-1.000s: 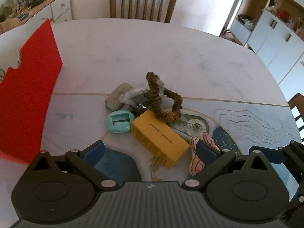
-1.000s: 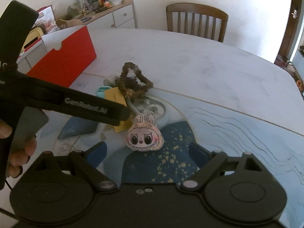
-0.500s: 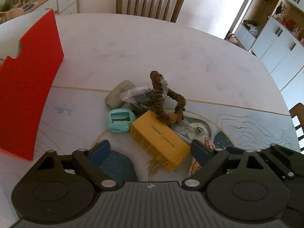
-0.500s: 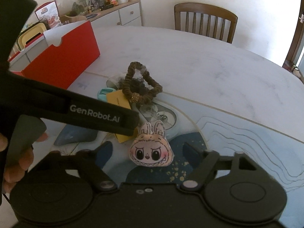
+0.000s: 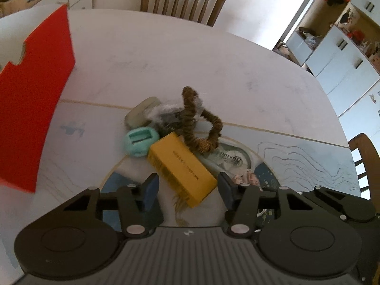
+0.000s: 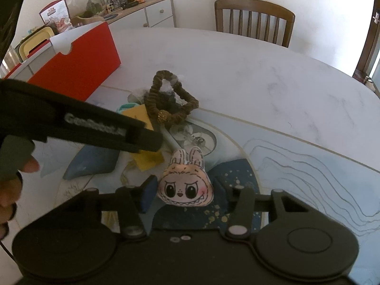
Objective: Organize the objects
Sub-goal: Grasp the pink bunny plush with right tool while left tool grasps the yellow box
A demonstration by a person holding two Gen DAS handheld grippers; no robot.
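A yellow box (image 5: 180, 163) lies slantwise in a small heap on the table. Its near end is between the fingers of my left gripper (image 5: 187, 186), whose jaws are closing; a sliver of table still shows beside the left pad (image 5: 150, 187). A pink plush face with rabbit ears (image 6: 185, 185) lies on the blue mat (image 6: 239, 173). My right gripper (image 6: 185, 190) straddles it with jaws closing, and the pads sit right at its cheeks without squashing it. A brown scrunchie (image 5: 201, 128) rests on the heap.
A mint round case (image 5: 140, 142), a grey case (image 5: 140, 116), a clear plastic bag (image 5: 166, 111) and a tape disc (image 5: 228, 159) crowd the heap. An open red box (image 6: 78, 64) stands at the left. Wooden chairs (image 6: 254, 21) ring the table. A hand (image 6: 9, 190) holds the left gripper.
Both grippers' jaws have narrowed a lot, the left around the yellow box, the right around the plush face. The right gripper has come closer to the plush.
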